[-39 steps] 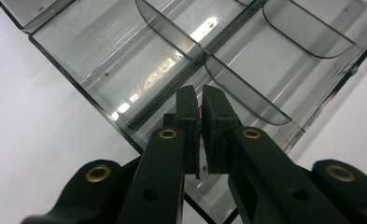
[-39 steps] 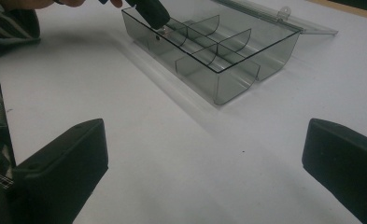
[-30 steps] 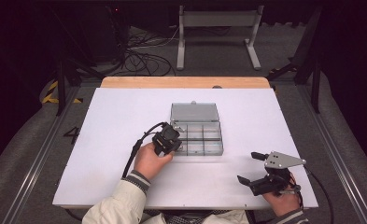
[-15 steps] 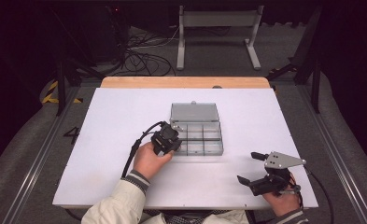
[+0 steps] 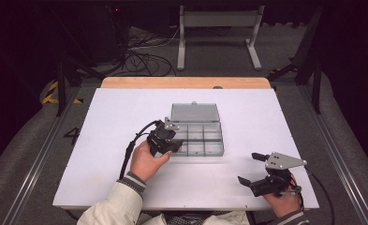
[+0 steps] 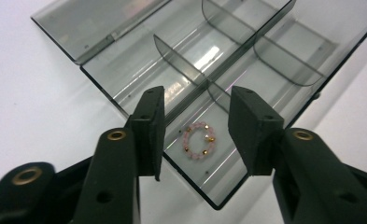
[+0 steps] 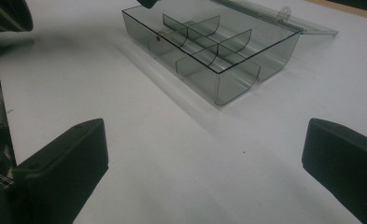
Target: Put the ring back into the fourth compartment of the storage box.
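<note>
A clear smoky plastic organizer box with its lid open lies mid-table, split into several compartments. In the left gripper view a small pink bead ring with gold beads lies on the floor of the box's near corner compartment. My left gripper hovers over that corner, open, nothing between its jaws. My right gripper rests near the table's front right edge, wide open, pointing toward the box.
The white table top has bare room left, right and in front of the box. A wooden strip runs along its far edge. Cables and a metal stand are on the floor beyond.
</note>
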### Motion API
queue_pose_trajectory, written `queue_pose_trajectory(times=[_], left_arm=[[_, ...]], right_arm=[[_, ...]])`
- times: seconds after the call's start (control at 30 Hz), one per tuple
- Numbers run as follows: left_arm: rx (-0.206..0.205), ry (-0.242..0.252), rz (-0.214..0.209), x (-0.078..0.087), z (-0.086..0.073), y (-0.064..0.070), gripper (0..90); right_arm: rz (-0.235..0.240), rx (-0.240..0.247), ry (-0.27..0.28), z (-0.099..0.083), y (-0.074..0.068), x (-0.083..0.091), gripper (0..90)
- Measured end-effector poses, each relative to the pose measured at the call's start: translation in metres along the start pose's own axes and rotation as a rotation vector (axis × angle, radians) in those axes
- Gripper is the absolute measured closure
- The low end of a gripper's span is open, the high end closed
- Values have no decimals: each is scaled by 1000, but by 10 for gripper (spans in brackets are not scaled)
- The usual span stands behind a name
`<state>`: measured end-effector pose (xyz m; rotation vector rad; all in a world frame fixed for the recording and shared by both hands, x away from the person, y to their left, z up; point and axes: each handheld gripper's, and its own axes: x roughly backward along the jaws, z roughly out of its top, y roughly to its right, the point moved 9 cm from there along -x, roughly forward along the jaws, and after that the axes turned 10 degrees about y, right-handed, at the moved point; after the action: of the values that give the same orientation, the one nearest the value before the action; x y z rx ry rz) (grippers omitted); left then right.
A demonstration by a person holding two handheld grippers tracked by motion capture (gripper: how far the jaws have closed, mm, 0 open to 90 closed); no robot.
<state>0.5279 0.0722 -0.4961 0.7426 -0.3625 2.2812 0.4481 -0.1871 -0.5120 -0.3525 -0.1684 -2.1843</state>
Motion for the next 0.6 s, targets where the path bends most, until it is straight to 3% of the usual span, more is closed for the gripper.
queue_pose_trajectory(times=[0.23,0.6], left_arm=[[11,81,-13,17,10,4,455],[0,149,-23,41,16,7,368]], right_arm=[[-2,0,-2,0,0,0,9],[1,0,-3,0,0,-1,9]])
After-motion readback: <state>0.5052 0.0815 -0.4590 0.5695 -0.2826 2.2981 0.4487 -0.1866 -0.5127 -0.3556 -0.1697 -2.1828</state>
